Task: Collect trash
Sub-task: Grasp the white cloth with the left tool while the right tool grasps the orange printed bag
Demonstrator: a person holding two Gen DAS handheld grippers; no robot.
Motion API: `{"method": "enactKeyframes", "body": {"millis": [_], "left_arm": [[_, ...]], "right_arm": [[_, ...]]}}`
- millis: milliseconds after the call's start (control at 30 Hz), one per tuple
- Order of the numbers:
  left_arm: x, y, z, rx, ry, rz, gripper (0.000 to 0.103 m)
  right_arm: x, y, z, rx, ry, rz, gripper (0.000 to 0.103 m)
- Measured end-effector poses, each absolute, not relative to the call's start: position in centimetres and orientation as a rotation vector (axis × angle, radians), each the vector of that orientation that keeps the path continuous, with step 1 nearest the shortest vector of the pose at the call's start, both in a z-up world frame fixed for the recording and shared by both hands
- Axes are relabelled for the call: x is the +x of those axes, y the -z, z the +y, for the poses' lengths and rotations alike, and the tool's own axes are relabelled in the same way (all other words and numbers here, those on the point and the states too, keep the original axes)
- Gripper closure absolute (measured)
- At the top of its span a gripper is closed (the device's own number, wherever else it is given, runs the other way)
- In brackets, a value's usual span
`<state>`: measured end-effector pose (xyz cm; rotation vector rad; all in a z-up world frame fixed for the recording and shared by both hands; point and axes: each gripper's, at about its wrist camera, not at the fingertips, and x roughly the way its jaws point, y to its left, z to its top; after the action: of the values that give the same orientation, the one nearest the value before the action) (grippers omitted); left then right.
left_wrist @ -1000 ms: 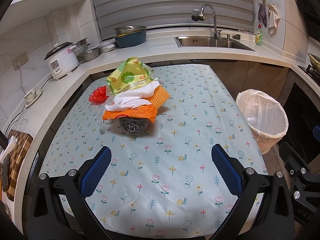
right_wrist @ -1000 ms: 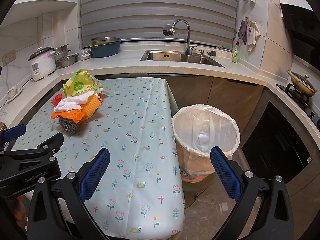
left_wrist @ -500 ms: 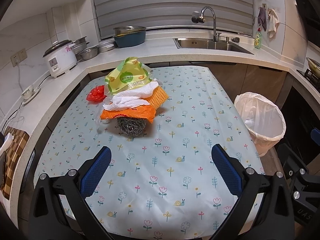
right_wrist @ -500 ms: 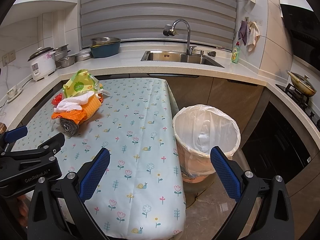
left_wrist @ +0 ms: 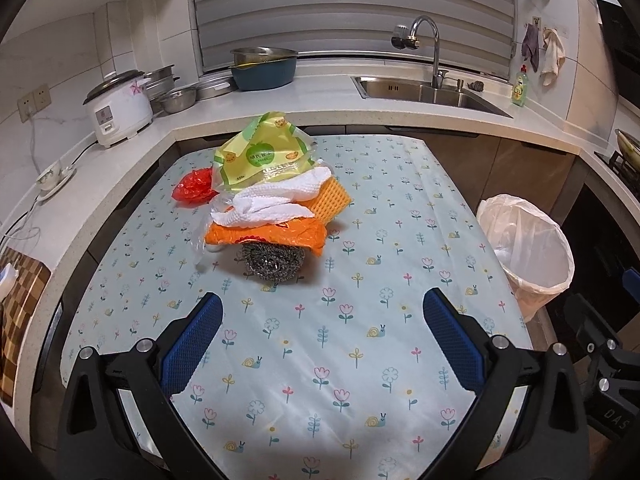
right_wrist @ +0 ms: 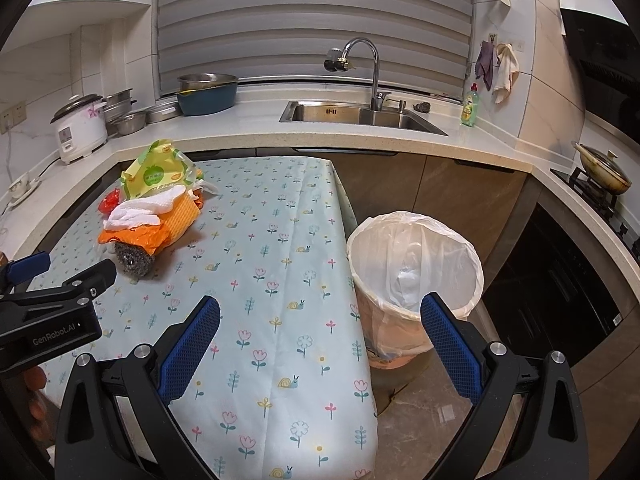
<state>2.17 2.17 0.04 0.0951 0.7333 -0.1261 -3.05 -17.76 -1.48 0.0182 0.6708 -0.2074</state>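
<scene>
Because the trash pile is loosely stacked on the bench, grabbing its steel scourer could topple everything. Both the left gripper and right gripper have jaws wide apart and hold nothing, well short of the bin.

The steel scourer shows only its front; its top lies under the orange bag. The yellow sponge is mostly covered by the white cloth, and the red bag is half hidden behind the green snack bag at 12 o'clock of the heap. The print on that snack bag is too small to read. The bin has something white inside that cannot be identified. The chequered board is cut off at 9 o'clock.
</scene>
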Motion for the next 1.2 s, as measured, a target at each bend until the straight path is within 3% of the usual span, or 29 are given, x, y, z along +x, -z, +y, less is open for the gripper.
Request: {"method": "enactKeyframes", "body": {"millis": [300,767,967,1067,1133,1200], "left_arm": [[6.4,-0.3,5.5,0.062,0.1,0.691,0.007],[16.6,2.5,9.2,0.048,0.131,0.778,0.011],[19.3,4.7,9.3,0.044,0.195,0.849,0.037],[19.7,5.3,9.1,0.053,0.24,0.867,0.066],[19.7,5.4,9.1,0.046,0.267,0.876,0.094],[19.6,5.0,9.2,0.031,0.292,0.864,0.098]], "right_arm": [[-0.4,1.7,-16.1,0.024,0.216,0.665,0.007],[5.6,3.4,-12.7,0.025,0.213,0.697,0.007],[7.6,3.9,-11.1,0.011,0.199,0.707,0.007],[8.3,4.2,-10.2,0.007,0.187,0.715,0.007],[8.6,4.4,-9.7,0.004,0.177,0.72,0.007],[8.9,4.4,-9.1,-0.001,0.167,0.722,0.007]]}}
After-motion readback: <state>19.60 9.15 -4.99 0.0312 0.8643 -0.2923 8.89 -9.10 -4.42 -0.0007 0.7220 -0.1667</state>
